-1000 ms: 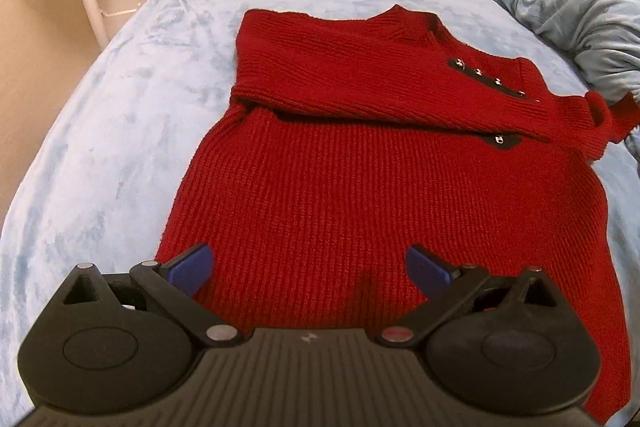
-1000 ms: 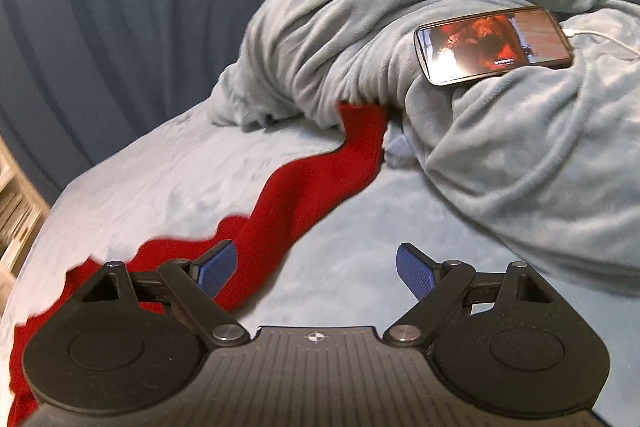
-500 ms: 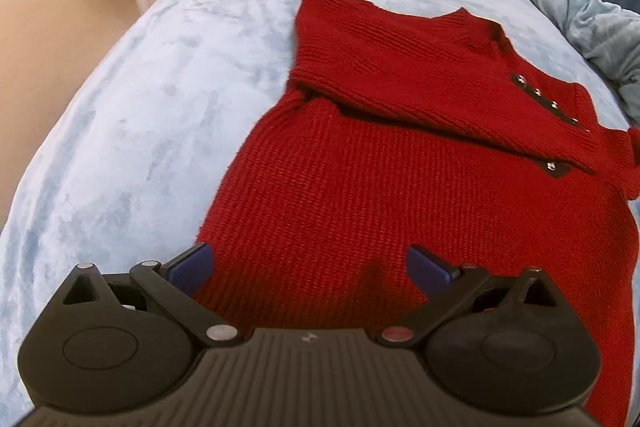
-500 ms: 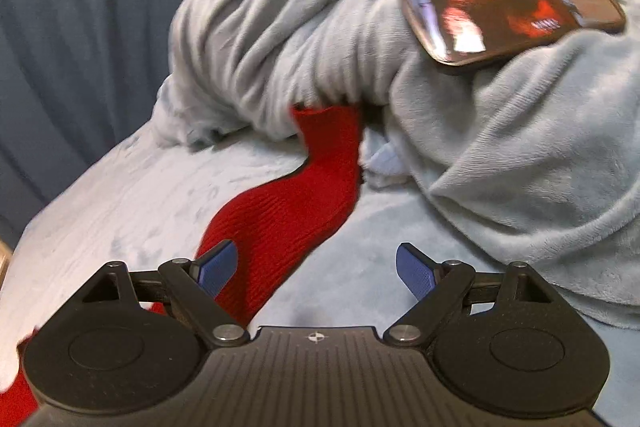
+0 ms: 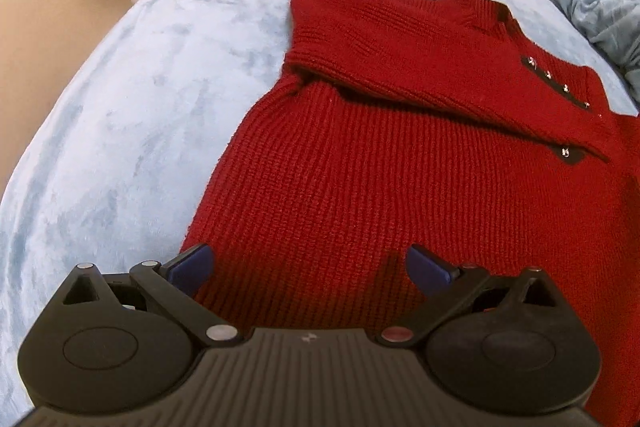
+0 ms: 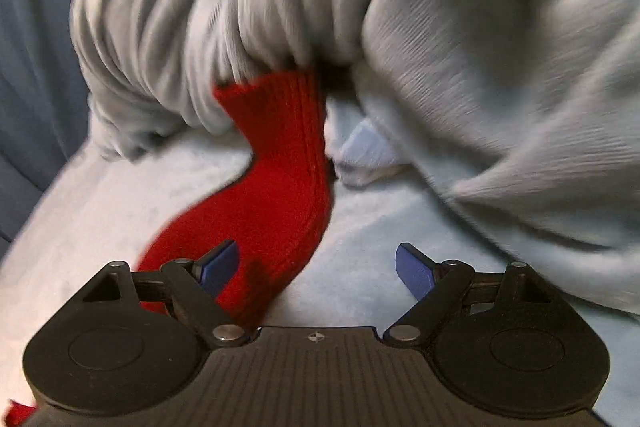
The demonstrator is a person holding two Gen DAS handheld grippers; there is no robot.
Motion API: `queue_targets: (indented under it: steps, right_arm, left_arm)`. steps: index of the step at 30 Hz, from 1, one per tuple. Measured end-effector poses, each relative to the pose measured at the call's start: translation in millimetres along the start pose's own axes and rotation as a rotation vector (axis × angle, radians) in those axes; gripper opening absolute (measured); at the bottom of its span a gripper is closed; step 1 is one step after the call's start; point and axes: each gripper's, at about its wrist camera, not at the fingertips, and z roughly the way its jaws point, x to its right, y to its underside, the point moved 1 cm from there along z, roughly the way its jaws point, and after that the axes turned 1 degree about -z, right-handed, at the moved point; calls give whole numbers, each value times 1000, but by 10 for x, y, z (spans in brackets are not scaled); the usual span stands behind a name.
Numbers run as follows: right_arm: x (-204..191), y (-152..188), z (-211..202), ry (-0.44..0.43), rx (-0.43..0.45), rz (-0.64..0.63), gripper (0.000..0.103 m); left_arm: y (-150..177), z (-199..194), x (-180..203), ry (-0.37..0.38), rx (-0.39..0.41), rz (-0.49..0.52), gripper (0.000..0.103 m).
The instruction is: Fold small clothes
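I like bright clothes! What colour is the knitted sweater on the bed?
Red; the sweater shows best in the left wrist view.

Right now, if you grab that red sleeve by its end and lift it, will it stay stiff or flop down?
Probably flop: the red sleeve already snakes in a curve across the bed, so it bends easily. Its chunky ribbed knit suggests it won't slip from the right claw, whose jaws are opening, not gripping. It may drag, since its cuff looks tucked under the grey blanket.

Pale blue plush bed [image 5: 132, 131], red knit sweater [image 5: 400, 167] spread flat, bunched grey-blue blanket [image 6: 480, 67] beside
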Motion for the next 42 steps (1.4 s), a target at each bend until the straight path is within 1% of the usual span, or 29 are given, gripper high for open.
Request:
queue_targets:
  steps: [3, 5, 6, 7, 8, 10, 12, 14, 16, 17, 19, 20, 22, 23, 25, 27, 29, 30, 31, 33, 35, 37, 38, 39, 40, 41, 42]
  right_arm:
    - [-172, 7, 160, 22, 30, -75, 101]
    - [-260, -6, 257, 24, 34, -85, 100]
    - [-292, -14, 288, 10, 44, -85, 82]
    - [-327, -20, 304, -28, 50, -97, 59]
    - [-364, -34, 315, -48, 42, -118, 9]
    - [-398, -73, 282, -65, 47, -133, 11]
    - [-427, -102, 76, -79, 95, -142, 10]
    - [-442, -175, -201, -118, 128, -132, 10]
    - [-436, -265, -521, -178, 185, -135, 10]
    - [-420, -316, -712, -201, 232, -151, 10]
    - [-363, -417, -1000, -195, 300, -185, 10]
    - [-313, -470, -1097, -190, 319, -192, 10]
    - [-215, -557, -1227, -174, 320, -197, 10]
    - [-160, -578, -1241, -158, 302, -194, 10]
    - [-136, -571, -1131, -97, 256, -205, 10]
    - [-139, -522, -1034, -39, 229, -220, 10]
    - [-227, -512, -1024, -30, 226, -194, 10]
    - [-312, -497, -1079, -48, 240, -189, 10]
    - [-448, -479, -1176, -74, 262, -208, 10]
    - [-877, -357, -1441, -154, 339, -330, 10]
    - [-1423, -79, -1802, -315, 407, -464, 10]
    - [-1962, 374, -2158, -511, 449, -590, 10]
    - [-2200, 659, -2292, -616, 440, -638, 11]
    - [-2388, 938, -2371, -704, 401, -676, 12]
    - [-2597, 1309, -2415, -793, 322, -738, 14]
    - [-2724, 1611, -2413, -852, 233, -795, 32]
    - [-2815, 1926, -2375, -878, 131, -855, 67]
  left_arm:
    - [-12, 49, -13, -14, -6, 3, 102]
    - [-19, 81, -28, -18, -8, 0, 102]
    - [-21, 95, -33, -21, -9, -4, 102]
    - [-22, 104, -32, -21, -10, -6, 102]
    - [-21, 110, -30, -21, -10, -7, 102]
    - [-15, 103, -18, -21, -5, 0, 102]
    - [-14, 88, -5, -12, -1, 4, 102]
    - [-26, 64, -9, 2, 2, -4, 102]
    - [-35, 0, -23, 19, 14, -18, 102]
    - [-43, -33, -26, 25, 20, -24, 102]
    - [-53, -110, -42, 38, 35, -34, 102]
    - [-62, -151, -53, 45, 42, -39, 102]
    - [-72, -219, -81, 54, 55, -53, 102]
    - [-79, -238, -93, 55, 59, -60, 102]
    - [-84, -271, -126, 52, 63, -78, 102]
    - [-100, -292, -162, 39, 66, -93, 102]
    - [-130, -305, -220, 25, 68, -104, 102]
    - [-156, -305, -253, 16, 72, -109, 102]
    - [-187, -307, -292, 6, 79, -115, 102]
    - [-245, -306, -380, 0, 92, -129, 102]
    - [-309, -305, -461, -1, 106, -145, 102]
    - [-366, -320, -533, -2, 130, -167, 102]
    - [-393, -334, -568, -4, 140, -177, 102]
    - [-415, -348, -604, -5, 151, -189, 102]
    - [-434, -359, -632, -6, 162, -199, 102]
    - [-453, -368, -666, -8, 171, -207, 102]
    - [-477, -367, -701, -14, 174, -211, 102]
